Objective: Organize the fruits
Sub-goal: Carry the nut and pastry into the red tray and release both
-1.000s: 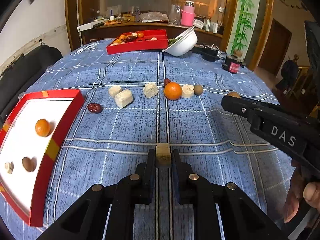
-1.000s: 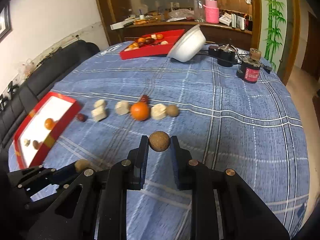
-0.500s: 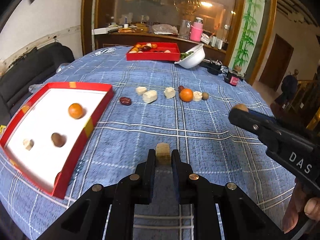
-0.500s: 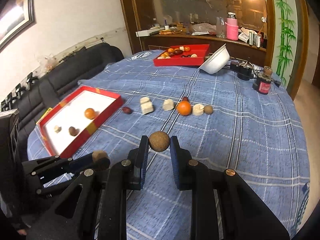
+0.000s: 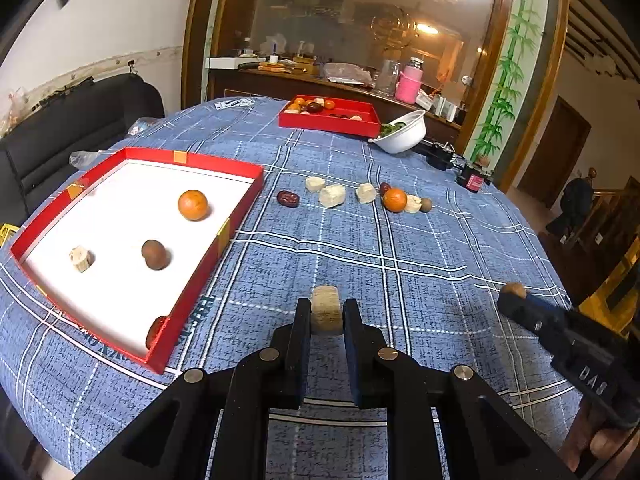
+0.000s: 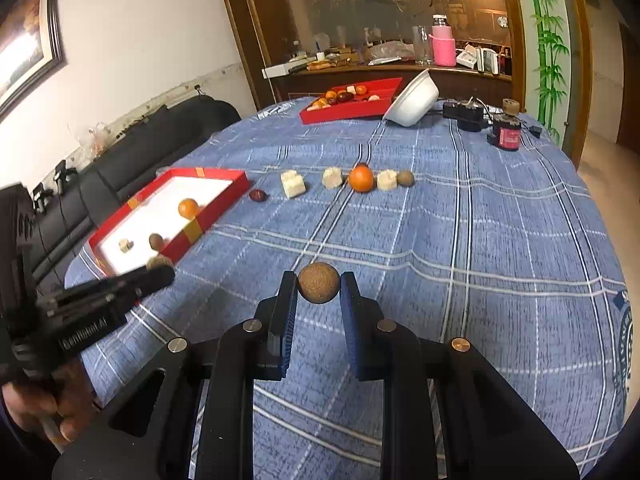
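Note:
My left gripper [image 5: 326, 312] is shut on a pale beige chunk [image 5: 326, 306], held above the blue cloth just right of the near red tray [image 5: 236, 168]. That white-floored tray holds an orange [image 5: 193, 205], a brown ball [image 5: 155, 254], a pale chunk [image 5: 81, 259] and a dark red fruit [image 5: 157, 330] at its near wall. My right gripper [image 6: 319, 282] is shut on a brown round fruit [image 6: 319, 282]; in the left wrist view it shows at the right edge [image 5: 514, 294]. A row of loose fruit lies mid-table: a red date [image 5: 288, 198], pale chunks [image 5: 332, 195], an orange [image 5: 395, 199].
A second red tray [image 5: 332, 122] with several fruits stands at the far side, a tipped white bowl [image 5: 402, 136] beside it. A small jar [image 6: 508, 130] and a black device [image 6: 464, 114] sit far right. A black sofa [image 5: 80, 128] runs along the left. A hand [image 6: 36, 408] holds the left tool.
Both grippers have drawn back toward the near edge and swung toward the near red tray, which now looms larger at the left. Each keeps its piece.

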Demonstrator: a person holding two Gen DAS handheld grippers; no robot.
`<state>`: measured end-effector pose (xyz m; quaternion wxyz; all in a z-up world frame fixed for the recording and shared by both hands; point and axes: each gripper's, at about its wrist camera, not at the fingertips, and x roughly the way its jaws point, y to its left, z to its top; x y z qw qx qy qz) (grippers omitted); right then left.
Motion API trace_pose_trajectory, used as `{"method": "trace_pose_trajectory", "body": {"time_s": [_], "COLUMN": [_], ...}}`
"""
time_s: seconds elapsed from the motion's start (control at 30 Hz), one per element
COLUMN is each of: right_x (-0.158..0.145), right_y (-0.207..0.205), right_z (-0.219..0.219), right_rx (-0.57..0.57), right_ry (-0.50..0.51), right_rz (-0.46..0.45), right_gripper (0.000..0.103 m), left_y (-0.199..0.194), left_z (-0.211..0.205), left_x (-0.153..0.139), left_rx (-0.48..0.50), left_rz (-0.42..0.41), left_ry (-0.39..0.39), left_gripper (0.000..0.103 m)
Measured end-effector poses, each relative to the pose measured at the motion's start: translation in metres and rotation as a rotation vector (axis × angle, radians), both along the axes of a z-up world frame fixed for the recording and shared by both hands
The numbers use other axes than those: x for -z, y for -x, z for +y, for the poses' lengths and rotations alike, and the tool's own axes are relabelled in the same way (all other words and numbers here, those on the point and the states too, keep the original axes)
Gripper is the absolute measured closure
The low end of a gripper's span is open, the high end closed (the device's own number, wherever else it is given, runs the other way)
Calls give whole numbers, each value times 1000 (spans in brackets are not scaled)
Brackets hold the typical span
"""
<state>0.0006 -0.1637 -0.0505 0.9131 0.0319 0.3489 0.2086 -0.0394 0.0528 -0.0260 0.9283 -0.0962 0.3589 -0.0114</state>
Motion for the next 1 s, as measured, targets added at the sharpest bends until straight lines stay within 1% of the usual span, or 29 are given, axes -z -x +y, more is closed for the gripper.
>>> {"method": "trace_pose_trajectory", "body": {"time_s": [0.27,0.43,0.63,0.8,1.0], "right_x": [14,13,7,0,-7], "right_y": [2,0,-2,-9,-17], "right_z": [11,31,61,87,109], "right_rx": [-44,-90,-156,-215,-255], "right_ry": [-1,15,-4,-2,-10], "right_rz": [40,44,24,8,-7], "right_gripper": [82,82,82,82,82], "left_y": [9,9,-5,-14,-16], "left_z": [19,47,81,110,132], "left_x": [-8,-16,-22,-21,-13], "left_rx": [-43,-113,-212,-294,-345], "left_rz": [-34,-61,-54,-46,-17], "left_ry": [9,-9,-49,-42,-50], "left_gripper": [88,88,88,88,88]}}
